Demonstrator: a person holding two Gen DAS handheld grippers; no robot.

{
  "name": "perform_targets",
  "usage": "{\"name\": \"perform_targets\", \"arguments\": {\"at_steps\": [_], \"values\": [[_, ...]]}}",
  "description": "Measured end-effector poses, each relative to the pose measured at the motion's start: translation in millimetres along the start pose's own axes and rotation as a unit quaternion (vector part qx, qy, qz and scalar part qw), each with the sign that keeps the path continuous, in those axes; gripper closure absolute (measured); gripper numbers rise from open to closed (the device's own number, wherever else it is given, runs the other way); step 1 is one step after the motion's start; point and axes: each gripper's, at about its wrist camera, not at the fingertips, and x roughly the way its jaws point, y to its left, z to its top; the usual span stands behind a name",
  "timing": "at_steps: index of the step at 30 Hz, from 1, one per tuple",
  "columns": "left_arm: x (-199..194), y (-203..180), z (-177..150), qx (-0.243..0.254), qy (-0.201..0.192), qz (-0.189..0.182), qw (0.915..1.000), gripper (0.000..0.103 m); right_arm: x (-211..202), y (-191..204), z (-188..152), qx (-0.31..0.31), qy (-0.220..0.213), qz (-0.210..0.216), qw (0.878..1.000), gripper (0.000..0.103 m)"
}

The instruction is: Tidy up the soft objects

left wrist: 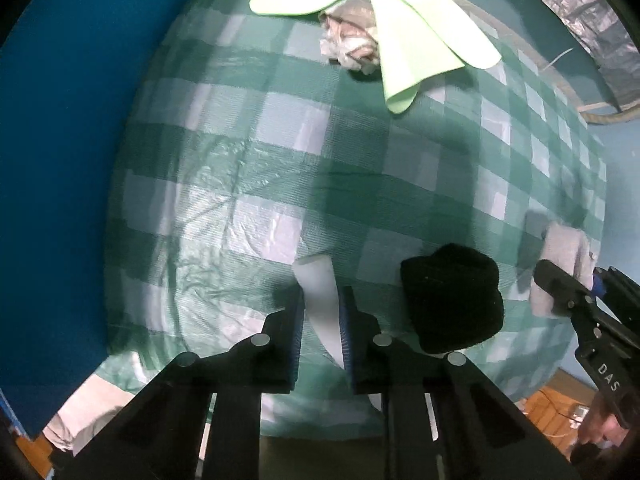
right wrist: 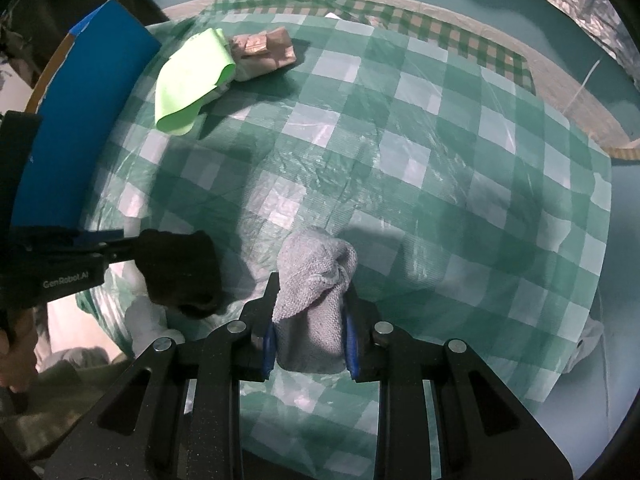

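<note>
My left gripper (left wrist: 323, 312) points down at the checked tablecloth (left wrist: 280, 160), shut on a white soft strip (left wrist: 318, 292) that stands up between its pads. A black knitted item (left wrist: 452, 300) lies just right of it. My right gripper (right wrist: 310, 320) is shut on a grey knitted cloth (right wrist: 316, 280), lifted a little off the tablecloth (right wrist: 440, 160). In the left wrist view the right gripper (left wrist: 576, 280) shows at the right edge with the grey cloth (left wrist: 564, 252). The right wrist view has the left gripper (right wrist: 124, 252) at the left, by the black item (right wrist: 180, 268) and the white one (right wrist: 148, 320).
A light green cloth (left wrist: 404, 28) (right wrist: 188, 76) lies partly over a crumpled beige bundle (left wrist: 352, 40) (right wrist: 264, 48) at the far side. A blue board (left wrist: 60, 160) (right wrist: 80, 120) borders the table's left. Silver foil-like material (left wrist: 580, 12) hangs at the far right. A hand (right wrist: 16, 360) grips the left tool.
</note>
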Motion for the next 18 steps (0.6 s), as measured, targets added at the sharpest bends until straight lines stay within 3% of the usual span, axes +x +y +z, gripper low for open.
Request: {"name": "perform_targets", "arguments": {"at_steps": [18], "values": [[-49, 18, -8, 0.032, -0.010, -0.036, 0.9988, 0.090, -24, 24, 8, -0.009, -0.012, 0.027, 1.000, 0.078]]}}
